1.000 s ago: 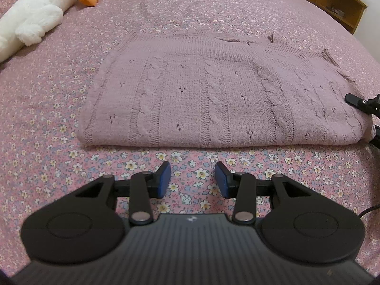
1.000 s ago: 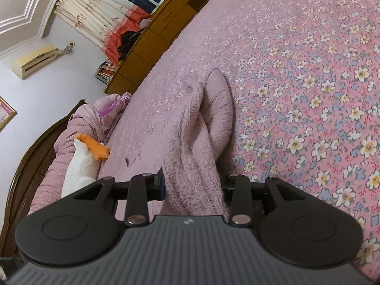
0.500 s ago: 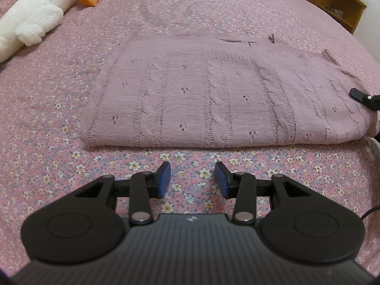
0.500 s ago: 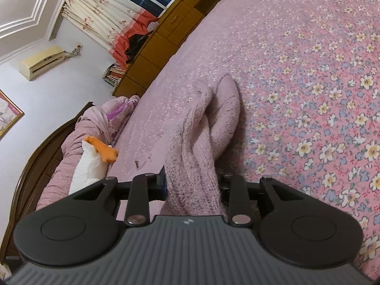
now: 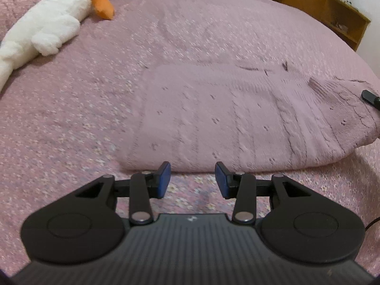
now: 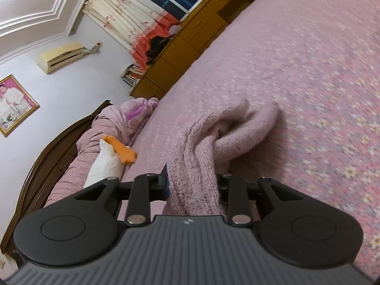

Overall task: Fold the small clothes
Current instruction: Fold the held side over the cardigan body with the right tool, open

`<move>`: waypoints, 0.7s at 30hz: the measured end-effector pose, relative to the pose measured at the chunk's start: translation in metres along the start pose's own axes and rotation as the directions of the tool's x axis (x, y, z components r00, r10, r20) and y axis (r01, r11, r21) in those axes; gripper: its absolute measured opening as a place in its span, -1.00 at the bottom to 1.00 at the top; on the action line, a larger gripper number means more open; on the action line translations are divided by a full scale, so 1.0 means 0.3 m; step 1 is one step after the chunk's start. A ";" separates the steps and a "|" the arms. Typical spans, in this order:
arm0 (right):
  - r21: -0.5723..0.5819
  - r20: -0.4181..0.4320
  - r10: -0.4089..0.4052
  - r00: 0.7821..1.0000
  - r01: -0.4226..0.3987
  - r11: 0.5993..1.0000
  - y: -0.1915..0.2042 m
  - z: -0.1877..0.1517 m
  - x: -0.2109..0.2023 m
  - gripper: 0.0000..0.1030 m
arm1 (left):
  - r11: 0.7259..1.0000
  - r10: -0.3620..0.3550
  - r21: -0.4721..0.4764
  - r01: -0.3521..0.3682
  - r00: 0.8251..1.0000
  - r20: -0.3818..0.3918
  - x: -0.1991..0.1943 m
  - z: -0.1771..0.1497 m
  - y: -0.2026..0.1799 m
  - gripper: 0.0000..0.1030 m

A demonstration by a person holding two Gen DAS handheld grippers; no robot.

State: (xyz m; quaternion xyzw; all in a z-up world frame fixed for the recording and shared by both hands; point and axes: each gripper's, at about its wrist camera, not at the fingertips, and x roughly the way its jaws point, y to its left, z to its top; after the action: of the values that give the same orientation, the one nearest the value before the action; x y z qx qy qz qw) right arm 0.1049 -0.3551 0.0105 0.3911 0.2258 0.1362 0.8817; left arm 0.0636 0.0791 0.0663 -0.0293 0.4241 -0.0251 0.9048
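Observation:
A mauve cable-knit sweater (image 5: 237,118) lies folded on the floral bedspread (image 5: 71,109). My left gripper (image 5: 192,180) is open and empty, its blue pads right at the sweater's near edge. My right gripper (image 6: 192,182) is shut on the sweater's right end (image 6: 201,166) and lifts it off the bed, so the cloth bunches between the jaws. One right fingertip (image 5: 369,96) shows at the right edge of the left wrist view, at the raised end.
A white plush toy with an orange beak (image 5: 47,26) lies at the far left by the pillows (image 6: 133,111). A wooden headboard (image 6: 47,147) and wooden cabinets (image 5: 332,11) border the bed. Floral bedspread (image 6: 320,95) stretches right of the sweater.
My left gripper has moved forward to the sweater's near edge. My right gripper has lifted the sweater's right end higher and tilted further.

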 end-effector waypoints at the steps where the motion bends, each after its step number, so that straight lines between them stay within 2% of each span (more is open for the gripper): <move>1: -0.016 -0.001 0.002 1.000 -0.002 1.000 0.020 0.006 0.003 -0.42 | 1.000 0.004 -0.003 -0.004 1.000 0.004 -0.006 0.006 0.013 -0.16; 8: -0.141 -0.036 0.019 0.999 -0.024 0.990 0.207 0.034 0.050 -0.43 | 0.999 0.038 -0.019 -0.037 0.998 0.044 -0.048 0.067 0.108 -0.17; 13: -0.159 -0.053 0.087 0.995 -0.094 0.983 0.358 0.027 0.107 -0.44 | 0.998 0.056 -0.035 -0.052 0.993 0.106 -0.103 0.119 0.165 -0.16; 17: -0.209 -0.104 0.116 0.988 -0.135 0.969 0.496 -0.004 0.177 -0.44 | 0.997 0.066 -0.046 -0.060 0.988 0.136 -0.128 0.142 0.206 -0.16; 21: -0.305 -0.173 0.107 0.979 -0.156 0.940 0.630 -0.074 0.265 -0.44 | 0.996 0.073 -0.061 -0.065 0.986 0.148 -0.141 0.129 0.248 -0.16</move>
State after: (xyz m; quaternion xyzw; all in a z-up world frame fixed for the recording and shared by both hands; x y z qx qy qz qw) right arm 0.1502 -0.1838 0.1163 0.2472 0.2417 0.2591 0.9018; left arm 0.0677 0.1574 0.1180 -0.0417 0.3561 0.0203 0.9333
